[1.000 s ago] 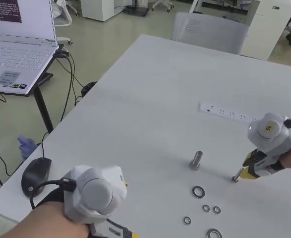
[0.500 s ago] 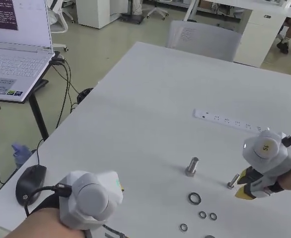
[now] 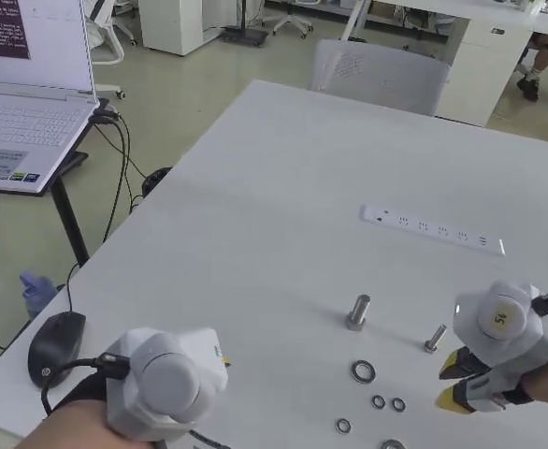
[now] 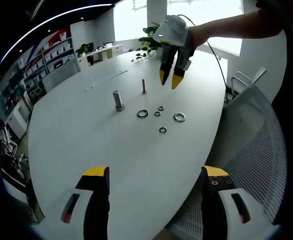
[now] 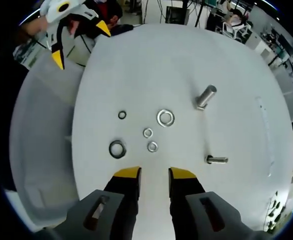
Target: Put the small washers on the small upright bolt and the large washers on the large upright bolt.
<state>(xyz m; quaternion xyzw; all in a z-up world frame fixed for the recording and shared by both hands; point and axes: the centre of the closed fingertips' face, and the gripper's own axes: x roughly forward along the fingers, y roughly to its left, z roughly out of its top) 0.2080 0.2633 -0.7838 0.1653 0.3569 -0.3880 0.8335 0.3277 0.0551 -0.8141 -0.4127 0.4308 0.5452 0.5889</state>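
Observation:
On the white table (image 3: 283, 215) a large bolt (image 3: 357, 311) (image 4: 118, 100) (image 5: 205, 96) and a thinner small bolt (image 3: 434, 338) (image 4: 144, 86) (image 5: 216, 160) stand upright. Near them lie two large washers (image 3: 363, 371) (image 5: 165, 118) (image 5: 117, 149) and three small washers (image 3: 378, 401) (image 5: 147, 132) (image 4: 162, 130). My right gripper (image 3: 450, 385) (image 5: 155, 174) (image 4: 169, 80) hovers open and holds nothing, just on the near side of the small bolt and washers. My left gripper (image 4: 155, 175) (image 5: 71, 35) stands wide open, far back at the near-left edge; in the head view its body (image 3: 162, 383) hides its jaws.
A white power strip (image 3: 433, 230) lies beyond the bolts. A laptop (image 3: 31, 103) sits on a side stand to the left, with a mouse (image 3: 54, 346) at the table's near-left corner. A grey chair (image 3: 386, 75) stands at the far edge.
My right gripper has drawn back from the small bolt toward the near edge, leaving the bolt standing. The head camera has shifted slightly. The left gripper stays put.

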